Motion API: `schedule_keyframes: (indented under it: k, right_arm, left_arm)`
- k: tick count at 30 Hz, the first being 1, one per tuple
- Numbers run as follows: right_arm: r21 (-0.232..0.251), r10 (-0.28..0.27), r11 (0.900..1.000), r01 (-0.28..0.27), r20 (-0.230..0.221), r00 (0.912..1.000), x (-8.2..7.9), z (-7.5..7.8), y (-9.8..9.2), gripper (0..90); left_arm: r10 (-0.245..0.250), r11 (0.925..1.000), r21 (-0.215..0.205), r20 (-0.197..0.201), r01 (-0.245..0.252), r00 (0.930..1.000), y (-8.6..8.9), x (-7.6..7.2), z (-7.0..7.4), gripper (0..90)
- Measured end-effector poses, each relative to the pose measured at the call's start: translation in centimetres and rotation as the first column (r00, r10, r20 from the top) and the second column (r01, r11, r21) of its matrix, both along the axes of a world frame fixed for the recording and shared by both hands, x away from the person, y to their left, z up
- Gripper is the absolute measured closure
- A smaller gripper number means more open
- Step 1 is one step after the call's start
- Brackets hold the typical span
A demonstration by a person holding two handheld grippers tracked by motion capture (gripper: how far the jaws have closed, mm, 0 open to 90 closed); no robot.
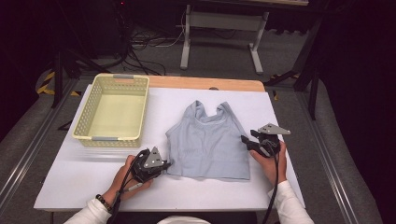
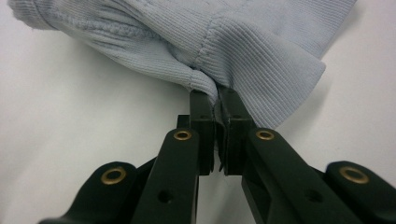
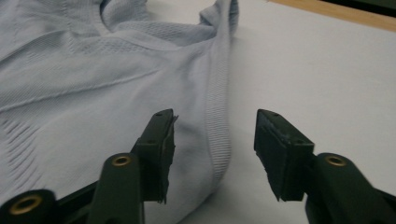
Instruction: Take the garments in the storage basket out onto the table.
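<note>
The left gripper [image 2: 215, 100] is clamped tight on the lower corner of the pale blue top [image 1: 210, 140]. The right gripper [image 3: 212, 140] stands partly open, straddling the top's ribbed side edge without pressing it. The top lies flat on the white table [image 1: 70, 179], right of the yellow basket [image 1: 112, 138].

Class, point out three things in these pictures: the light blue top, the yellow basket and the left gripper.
light blue top [image 1: 210, 140], high view, middle of its front
yellow basket [image 1: 107, 138], high view, near rim
left gripper [image 2: 215, 105], left gripper view, fingertips clamped on fabric
</note>
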State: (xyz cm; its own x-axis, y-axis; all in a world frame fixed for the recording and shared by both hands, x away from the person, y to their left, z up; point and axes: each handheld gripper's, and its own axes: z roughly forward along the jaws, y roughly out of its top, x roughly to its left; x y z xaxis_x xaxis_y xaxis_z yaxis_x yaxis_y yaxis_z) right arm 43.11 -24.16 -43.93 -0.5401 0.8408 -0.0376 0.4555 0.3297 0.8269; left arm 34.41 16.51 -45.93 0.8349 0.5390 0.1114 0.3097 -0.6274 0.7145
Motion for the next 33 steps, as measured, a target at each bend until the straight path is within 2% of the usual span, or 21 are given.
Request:
schedule_keyframes:
  k: [2, 4, 5, 7, 8, 11, 12, 14, 16, 19, 22, 26, 29, 31, 33]
  right_arm:
    - [-0.029, 0.007, 1.0, -0.008, -0.041, 0.9991, 0.3, -0.4, 0.3, 41.3]
    - [-0.065, -0.014, 0.998, 0.009, -0.085, 0.9963, 0.7, -0.9, 0.3, 38.8]
    - [-0.05, -0.023, 0.999, 0.019, -0.097, 0.995, 0.8, -1.0, 0.1, 39.5]
    - [-0.008, -0.03, 1.0, 0.029, -0.119, 0.9924, 0.9, -0.9, -0.5, 47.0]
    - [0.004, -0.013, 1.0, 0.013, -0.132, 0.9911, 0.9, -1.0, -0.7, 52.2]
    - [-0.013, 0.036, 0.999, -0.038, -0.154, 0.9874, 0.8, -1.1, -0.2, 69.0]
    - [-0.028, 0.04, 0.999, -0.045, -0.151, 0.9876, 0.7, -1.0, 0.0, 71.9]
    - [-0.066, 0.043, 0.997, -0.051, -0.12, 0.9918, 0.5, -0.6, 0.5, 79.4]
    - [-0.064, 0.041, 0.997, -0.048, -0.097, 0.9944, 0.2, -0.3, 0.5, 81.3]
    - [-0.065, 0.021, 0.998, -0.023, -0.027, 0.9994, -0.4, 0.6, 0.3, 82.0]
    - [-0.032, -0.01, 0.999, 0.011, 0.039, 0.9992, -1.1, 1.9, 0.0, 81.8]
    - [0.014, -0.033, 0.999, 0.032, 0.115, 0.9928, -2.3, 3.6, -0.3, 81.7]
    - [0.024, -0.041, 0.999, 0.038, 0.14, 0.9893, -3.0, 4.5, -0.2, 81.6]
    - [0.025, -0.039, 0.999, 0.035, 0.159, 0.9865, -3.4, 4.9, -0.2, 80.8]
    - [0.019, -0.045, 0.999, 0.043, 0.166, 0.9851, -3.5, 5.0, -0.2, 77.3]
  left_arm:
    - [-0.004, 1.0, -0.005, -0.004, 0.004, 1.0, 0.1, 0.1, 0.0, 85.9]
    - [-0.007, 1.0, -0.002, -0.003, 0.007, 1.0, 0.0, 0.1, 0.0, 85.9]
    - [-0.007, 1.0, 0.004, 0.001, 0.007, 1.0, 0.0, 0.0, 0.0, 85.9]
    - [-0.006, 0.9999, 0.008, 0.004, 0.006, 1.0, -0.1, 0.0, 0.0, 85.9]
    - [-0.006, 1.0, 0.007, 0.004, 0.006, 1.0, -0.1, 0.0, 0.0, 85.9]
    - [-0.009, 0.9999, -0.006, -0.004, 0.009, 1.0, 0.0, 0.1, 0.0, 85.9]
    - [-0.012, 0.9998, -0.015, -0.01, 0.012, 0.9999, 0.0, 0.2, 0.0, 85.9]
    - [-0.018, 0.9989, -0.043, -0.032, 0.017, 0.9993, 0.0, 0.2, 0.0, 85.9]
    - [-0.029, 0.9974, -0.068, -0.053, 0.025, 0.9982, -0.1, 0.1, 0.1, 85.9]
    - [-0.05, 0.9958, -0.079, -0.044, 0.046, 0.9978, -0.4, -0.2, 0.5, 85.8]
    - [-0.057, 0.9929, -0.106, -0.018, 0.055, 0.9982, -0.5, -0.7, 1.2, 85.4]
    - [-0.068, 0.9871, -0.143, 0.039, 0.073, 0.9969, -0.7, -1.7, 2.5, 83.8]
    - [-0.073, 0.9797, -0.181, 0.079, 0.086, 0.9942, -0.7, -2.4, 3.6, 83.5]
    - [-0.077, 0.9727, -0.212, 0.092, 0.095, 0.9928, -0.6, -2.8, 4.2, 84.4]
    - [-0.073, 0.9712, -0.22, 0.096, 0.092, 0.9927, -0.6, -2.9, 4.3, 83.7]
